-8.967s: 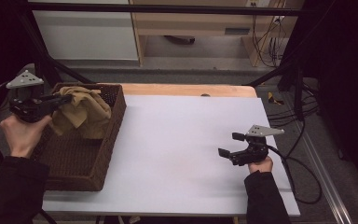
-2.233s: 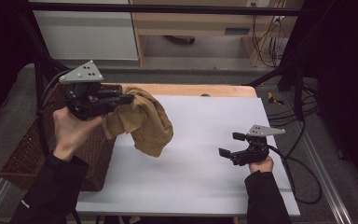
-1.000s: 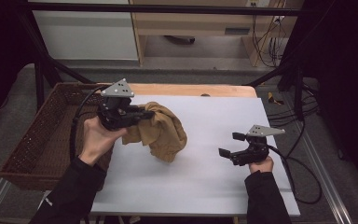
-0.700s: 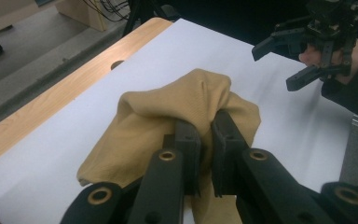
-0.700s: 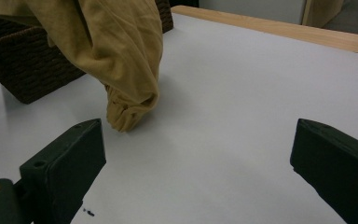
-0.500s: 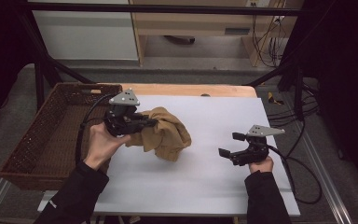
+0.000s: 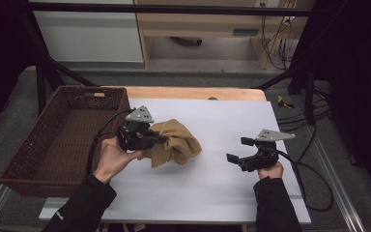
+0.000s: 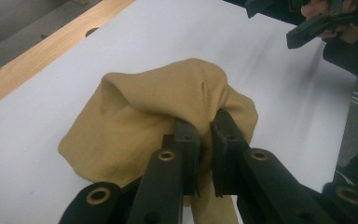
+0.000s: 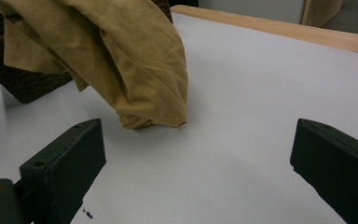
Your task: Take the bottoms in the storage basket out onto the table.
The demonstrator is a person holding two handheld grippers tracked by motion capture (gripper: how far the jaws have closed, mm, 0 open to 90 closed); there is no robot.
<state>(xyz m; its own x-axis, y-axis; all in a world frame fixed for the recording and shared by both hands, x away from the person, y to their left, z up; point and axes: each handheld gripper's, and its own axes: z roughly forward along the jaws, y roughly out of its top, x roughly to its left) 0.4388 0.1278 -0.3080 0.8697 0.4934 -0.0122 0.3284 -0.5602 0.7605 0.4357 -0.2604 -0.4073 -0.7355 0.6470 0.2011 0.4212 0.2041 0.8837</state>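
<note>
A tan cloth (image 7: 176,145) lies bunched on the white table top (image 7: 222,193), left of centre. My left gripper (image 7: 162,139) is shut on a fold of this cloth (image 8: 168,121); the two black jaws pinch the fabric between them, and the lower part of the cloth rests on the table. In the right gripper view the cloth (image 9: 121,60) hangs down from the upper left and its bottom edge touches the surface. My right gripper (image 7: 238,150) stands open to the right of the cloth, apart from it, its jaws (image 9: 196,163) wide with nothing between them.
A dark wicker basket (image 7: 24,159) stands at the table's left side, its inside bare. A wooden strip (image 7: 193,93) runs along the table's far edge. Cables (image 7: 314,188) trail off the right edge. Dark frame bars stand behind the table.
My left gripper has carried the cloth out of the basket, rightward over the table and down, so the cloth now rests bunched on the surface. The right gripper has kept still.
</note>
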